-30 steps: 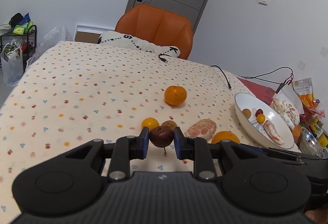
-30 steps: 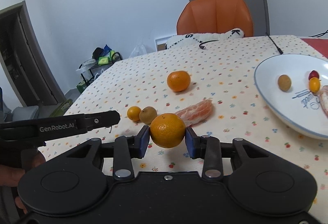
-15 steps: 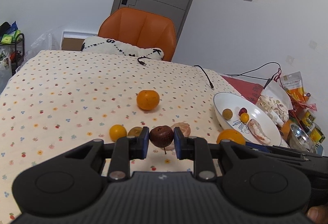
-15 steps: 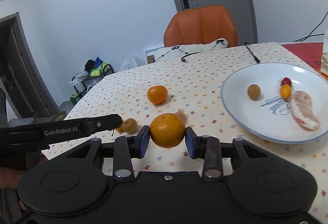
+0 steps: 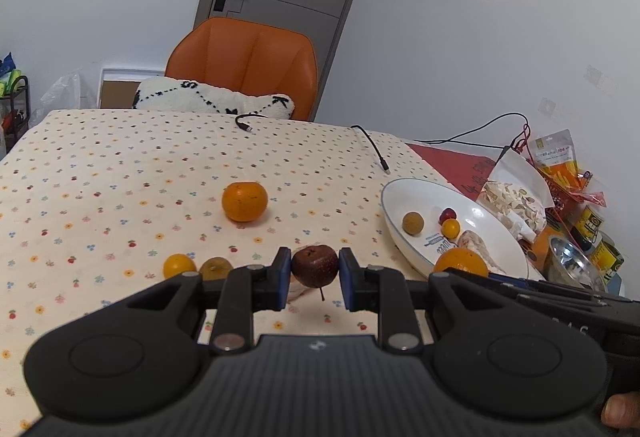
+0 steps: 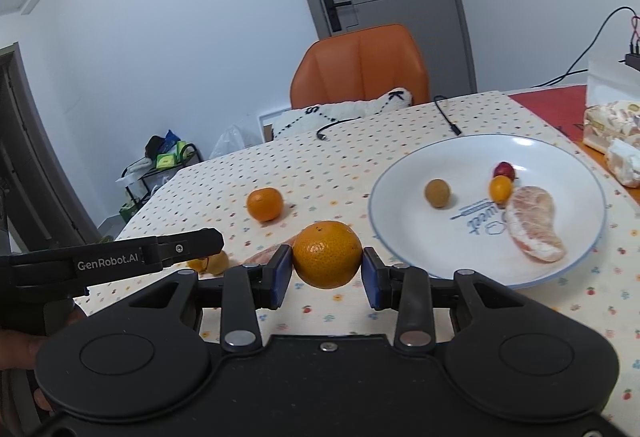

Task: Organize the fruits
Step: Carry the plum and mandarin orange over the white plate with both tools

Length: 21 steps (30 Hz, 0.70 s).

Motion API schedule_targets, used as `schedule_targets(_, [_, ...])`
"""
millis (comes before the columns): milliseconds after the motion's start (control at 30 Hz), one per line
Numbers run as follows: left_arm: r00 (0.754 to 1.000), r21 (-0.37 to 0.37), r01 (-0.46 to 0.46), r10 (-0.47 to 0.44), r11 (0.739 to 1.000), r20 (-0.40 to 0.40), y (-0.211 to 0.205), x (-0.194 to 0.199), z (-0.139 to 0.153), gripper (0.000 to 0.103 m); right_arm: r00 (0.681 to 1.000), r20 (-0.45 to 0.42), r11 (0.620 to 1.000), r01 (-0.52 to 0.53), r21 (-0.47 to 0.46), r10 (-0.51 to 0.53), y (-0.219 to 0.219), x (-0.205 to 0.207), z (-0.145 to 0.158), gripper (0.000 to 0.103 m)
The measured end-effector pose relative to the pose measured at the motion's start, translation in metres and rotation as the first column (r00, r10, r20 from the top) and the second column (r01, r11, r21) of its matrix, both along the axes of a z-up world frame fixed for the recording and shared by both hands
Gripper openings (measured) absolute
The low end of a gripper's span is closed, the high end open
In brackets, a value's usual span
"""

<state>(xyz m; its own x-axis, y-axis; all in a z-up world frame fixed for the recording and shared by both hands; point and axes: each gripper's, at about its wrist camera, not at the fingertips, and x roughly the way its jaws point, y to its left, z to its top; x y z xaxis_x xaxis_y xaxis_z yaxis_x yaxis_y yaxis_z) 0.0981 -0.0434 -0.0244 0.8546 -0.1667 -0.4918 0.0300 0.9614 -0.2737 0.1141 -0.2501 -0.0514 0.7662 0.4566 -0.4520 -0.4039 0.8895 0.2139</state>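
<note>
My left gripper (image 5: 315, 273) is shut on a small dark red fruit (image 5: 315, 265) with a stem, held above the dotted tablecloth. My right gripper (image 6: 326, 273) is shut on a mandarin (image 6: 327, 254), close to the near rim of the white plate (image 6: 384, 177). The plate (image 5: 394, 193) holds a brown longan (image 6: 437, 193), a small red fruit (image 6: 504, 169), a kumquat (image 6: 500, 188) and a peeled citrus segment (image 6: 536, 223). On the cloth lie another mandarin (image 5: 244, 201), a kumquat (image 5: 179, 266), a brown fruit (image 5: 215, 267) and a peeled segment (image 6: 264, 257), partly hidden.
An orange chair (image 5: 244, 65) with a white cushion (image 5: 212, 101) stands at the table's far edge. Black cables (image 5: 372, 147) lie on the cloth. Snack bags (image 5: 556, 165), cans and a metal bowl (image 5: 572, 265) crowd the right side beyond the plate.
Both grippers, each still holding its fruit, have moved right toward the plate. The plate looks larger and nearer in the right wrist view; the loose fruits have slid left.
</note>
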Motion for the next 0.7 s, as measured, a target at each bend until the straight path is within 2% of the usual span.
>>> schedule_targets(700, [0.996, 0.024, 0.094, -0.094, 0.995, 0.001, -0.049, 0.020, 0.000, 0.024, 0.993, -0.003, 0.993, 0.114, 0.012, -0.114, -0.046, 0.003, -0.002, 0.036])
